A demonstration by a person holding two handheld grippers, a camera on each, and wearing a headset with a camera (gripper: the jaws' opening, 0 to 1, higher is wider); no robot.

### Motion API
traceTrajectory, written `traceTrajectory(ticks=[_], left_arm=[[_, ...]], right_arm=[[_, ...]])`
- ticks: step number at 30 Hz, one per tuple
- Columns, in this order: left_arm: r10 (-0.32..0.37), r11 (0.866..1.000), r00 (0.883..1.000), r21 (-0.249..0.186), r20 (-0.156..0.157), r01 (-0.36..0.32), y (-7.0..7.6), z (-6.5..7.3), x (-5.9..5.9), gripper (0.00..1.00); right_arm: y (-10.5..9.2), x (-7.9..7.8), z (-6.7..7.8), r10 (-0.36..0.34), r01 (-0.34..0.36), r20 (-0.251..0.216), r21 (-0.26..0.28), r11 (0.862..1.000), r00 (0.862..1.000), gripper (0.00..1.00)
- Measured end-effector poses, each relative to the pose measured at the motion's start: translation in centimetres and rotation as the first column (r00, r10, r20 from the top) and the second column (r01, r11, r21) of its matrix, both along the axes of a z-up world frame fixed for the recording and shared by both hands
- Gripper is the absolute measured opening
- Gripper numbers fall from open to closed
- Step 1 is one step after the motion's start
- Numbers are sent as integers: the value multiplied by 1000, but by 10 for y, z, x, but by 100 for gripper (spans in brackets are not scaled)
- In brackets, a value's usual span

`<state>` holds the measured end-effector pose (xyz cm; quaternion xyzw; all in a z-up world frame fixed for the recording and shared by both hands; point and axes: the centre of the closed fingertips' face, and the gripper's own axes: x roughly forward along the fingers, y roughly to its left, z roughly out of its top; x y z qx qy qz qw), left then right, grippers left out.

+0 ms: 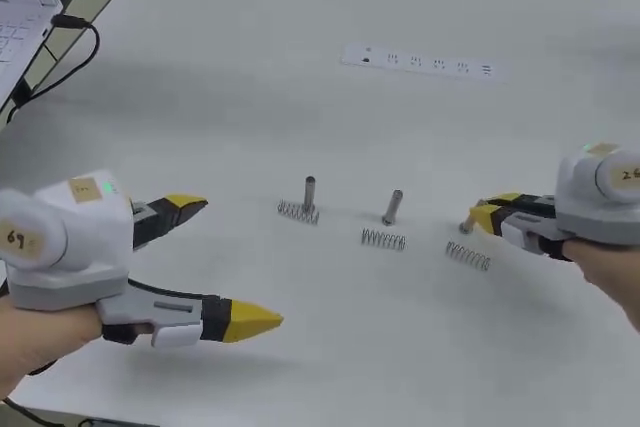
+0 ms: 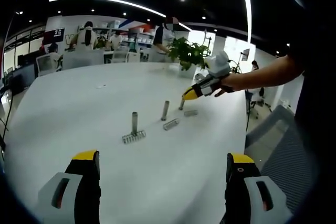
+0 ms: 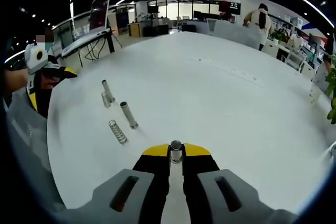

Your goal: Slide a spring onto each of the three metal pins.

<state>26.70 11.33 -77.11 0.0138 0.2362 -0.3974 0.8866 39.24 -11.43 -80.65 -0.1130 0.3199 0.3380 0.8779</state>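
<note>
Three short metal pins stand in a row on the white table [image 1: 300,107]: a left pin [image 1: 309,191], a middle pin [image 1: 393,206] and a right pin [image 1: 466,226]. A spring lies beside each: left spring [image 1: 298,211], middle spring [image 1: 383,239], right spring [image 1: 468,255]. My right gripper [image 1: 480,214] is shut on the right pin [image 3: 176,144], whose top shows between the yellow tips [image 3: 176,153]. At the lower left my left gripper [image 1: 225,262] is held open, short of the left pin [image 2: 134,123], with nothing between its jaws [image 2: 164,160].
A white power strip [image 1: 418,62] lies on the far side of the table. A laptop [image 1: 20,7] with a black cable [image 1: 85,32] sits at the far left edge. The room behind the table holds desks, a plant [image 2: 188,52] and people.
</note>
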Motion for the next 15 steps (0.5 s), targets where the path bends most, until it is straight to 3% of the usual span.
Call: traceTrajectory(ticks=[15], left_arm=[[0, 1000, 1000, 1, 0, 0, 2, 2, -1, 98]], right_arm=[[0, -3, -3, 2, -2, -32, 2, 1000, 999, 16]])
